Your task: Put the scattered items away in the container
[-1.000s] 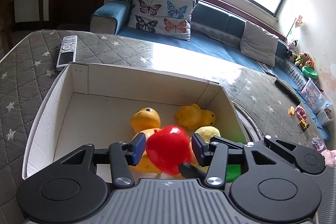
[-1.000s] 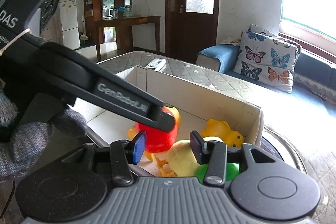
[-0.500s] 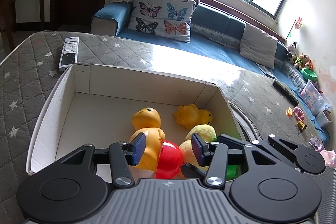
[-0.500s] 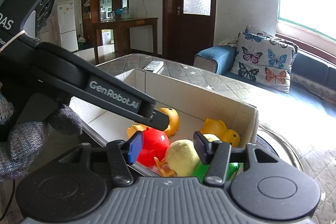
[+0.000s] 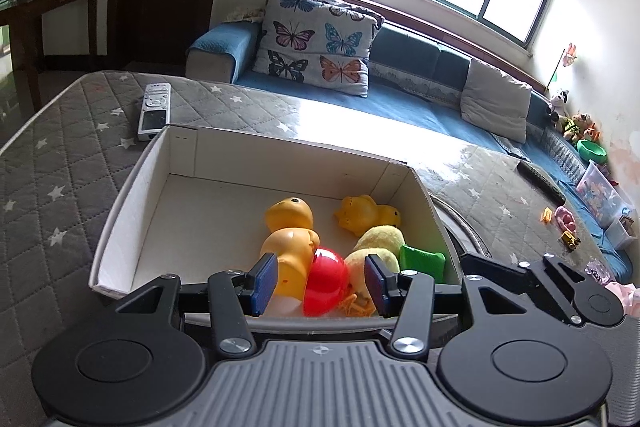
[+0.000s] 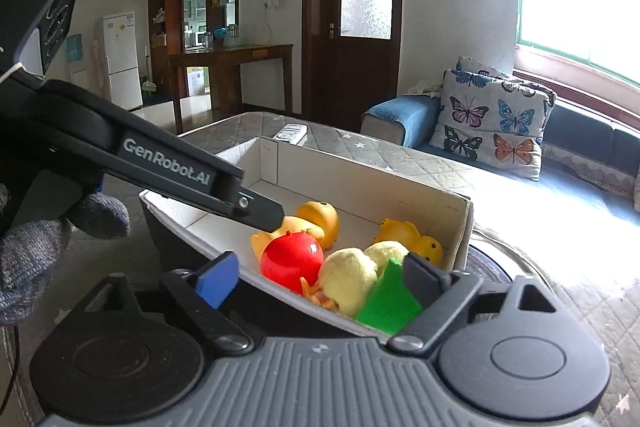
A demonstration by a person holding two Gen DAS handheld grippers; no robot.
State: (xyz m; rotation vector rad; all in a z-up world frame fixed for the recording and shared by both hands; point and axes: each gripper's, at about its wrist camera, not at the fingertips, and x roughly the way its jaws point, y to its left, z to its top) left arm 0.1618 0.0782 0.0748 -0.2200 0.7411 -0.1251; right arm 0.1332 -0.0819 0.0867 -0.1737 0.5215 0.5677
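Both grippers are angled downward. The left gripper (image 5: 319,285) has its blue pads parted with nothing pinched between them. In the right wrist view its black arm reaches in from the left side, and a grey knitted glove (image 6: 52,247) shows on the hand holding it. The right gripper (image 6: 320,277) has its jaws opening at this moment, spread wide, pads clear of everything, nothing gripped.
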